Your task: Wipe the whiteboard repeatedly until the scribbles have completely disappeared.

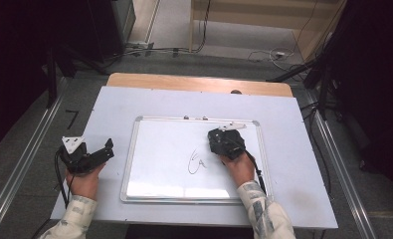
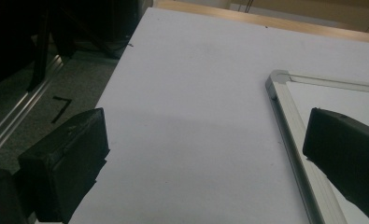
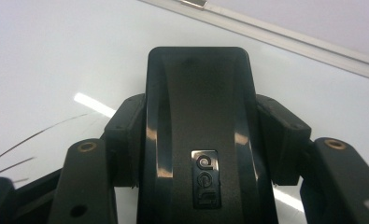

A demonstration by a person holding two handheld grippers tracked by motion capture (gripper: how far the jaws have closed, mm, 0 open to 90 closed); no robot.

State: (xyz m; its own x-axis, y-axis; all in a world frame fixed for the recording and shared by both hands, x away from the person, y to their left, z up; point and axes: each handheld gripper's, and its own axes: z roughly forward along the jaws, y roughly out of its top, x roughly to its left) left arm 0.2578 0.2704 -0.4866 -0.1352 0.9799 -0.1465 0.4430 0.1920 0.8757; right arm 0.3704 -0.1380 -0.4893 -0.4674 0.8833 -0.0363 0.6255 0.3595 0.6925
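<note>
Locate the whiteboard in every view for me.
High view: whiteboard lies at the middle of the table.
Left gripper view: right side, one corner beyond the right jaw.
Right gripper view: glossy surface behind the clamped black eraser.
Shared landmark: its silver frame.

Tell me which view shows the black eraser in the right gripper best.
The right gripper view: the eraser stands large between the jaws, its glossy back and small logo plain to see. In the high view it is a dark shape merged with the right gripper over the whiteboard. The left gripper view looks elsewhere.
</note>
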